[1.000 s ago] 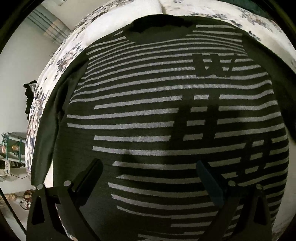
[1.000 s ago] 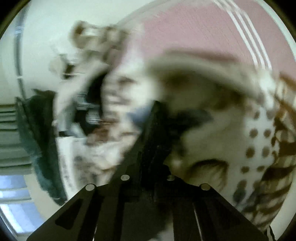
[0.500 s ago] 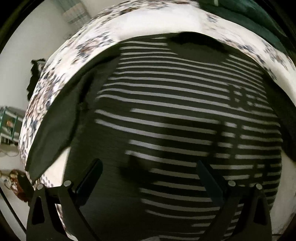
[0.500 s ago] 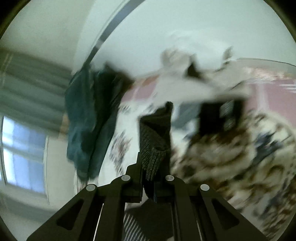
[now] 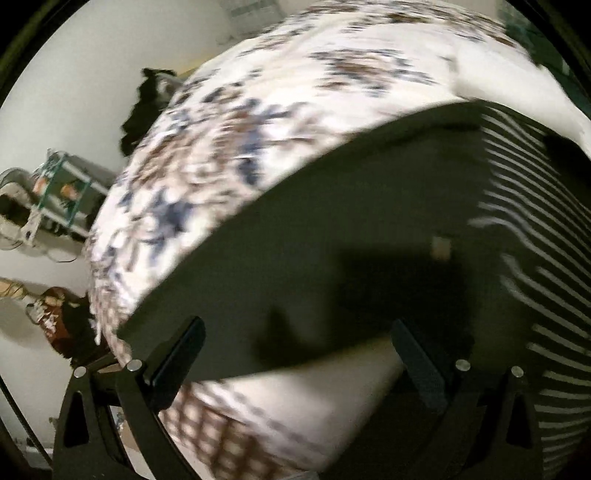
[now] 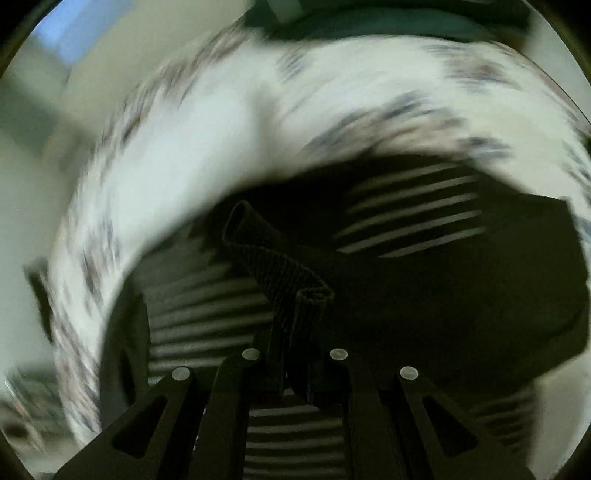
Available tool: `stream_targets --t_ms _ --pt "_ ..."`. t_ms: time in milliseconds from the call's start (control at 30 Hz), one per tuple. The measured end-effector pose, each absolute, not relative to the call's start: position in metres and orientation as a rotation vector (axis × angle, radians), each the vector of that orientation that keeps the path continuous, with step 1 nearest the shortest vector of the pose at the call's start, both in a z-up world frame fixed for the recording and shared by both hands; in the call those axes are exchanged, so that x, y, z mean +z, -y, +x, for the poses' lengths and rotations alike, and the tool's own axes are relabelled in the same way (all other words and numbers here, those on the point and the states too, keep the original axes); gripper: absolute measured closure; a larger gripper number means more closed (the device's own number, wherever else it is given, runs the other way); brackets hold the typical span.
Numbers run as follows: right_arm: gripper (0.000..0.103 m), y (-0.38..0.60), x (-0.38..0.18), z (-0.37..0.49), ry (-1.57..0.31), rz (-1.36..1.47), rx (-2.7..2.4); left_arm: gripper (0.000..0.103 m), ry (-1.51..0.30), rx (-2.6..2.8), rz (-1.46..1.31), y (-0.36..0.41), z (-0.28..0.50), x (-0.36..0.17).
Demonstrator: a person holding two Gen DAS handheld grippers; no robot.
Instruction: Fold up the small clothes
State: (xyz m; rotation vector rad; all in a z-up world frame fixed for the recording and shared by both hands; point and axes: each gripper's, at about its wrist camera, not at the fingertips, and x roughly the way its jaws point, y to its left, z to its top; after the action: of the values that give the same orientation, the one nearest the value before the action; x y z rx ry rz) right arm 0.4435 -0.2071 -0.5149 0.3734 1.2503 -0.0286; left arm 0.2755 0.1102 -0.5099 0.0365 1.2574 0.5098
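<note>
A dark sweater with grey stripes (image 5: 535, 229) lies flat on a floral bedspread (image 5: 258, 110). In the left wrist view its plain dark left sleeve (image 5: 314, 240) fills the middle. My left gripper (image 5: 295, 350) is open and empty, just above that sleeve near its lower edge. In the right wrist view my right gripper (image 6: 295, 332) is shut on the ribbed cuff of the other sleeve (image 6: 280, 273) and holds it over the striped body (image 6: 413, 214). Both views are blurred.
The bed edge curves down the left of the left wrist view, with a shelf rack (image 5: 55, 184) and clutter on the floor (image 5: 55, 314) beyond. Dark green cloth (image 6: 369, 22) lies at the far side of the bed.
My left gripper has swung left from the sweater's striped front to its left sleeve. My right gripper, still holding the cuff, has come down from high up and now holds it over the sweater's body.
</note>
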Motion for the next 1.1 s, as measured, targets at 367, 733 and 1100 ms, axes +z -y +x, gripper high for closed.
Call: stream_targets --t_ms 367,733,1100 --pt "0.095 -0.024 -0.560 0.429 -1.343 0.015 0.205 0.000 -1.279 0.616 -0.045 -0.206 0.253 -0.522" --pt "0.026 0.114 -0.516 0.379 -1.446 0.403 0.210 0.000 -1.302 0.652 -0.273 -0.292 0.209 -0.509" --pt "0.026 0.188 -0.556 0.323 -1.567 0.462 -0.010 0.000 -1.364 0.633 -0.783 -0.382 0.133 -0.589"
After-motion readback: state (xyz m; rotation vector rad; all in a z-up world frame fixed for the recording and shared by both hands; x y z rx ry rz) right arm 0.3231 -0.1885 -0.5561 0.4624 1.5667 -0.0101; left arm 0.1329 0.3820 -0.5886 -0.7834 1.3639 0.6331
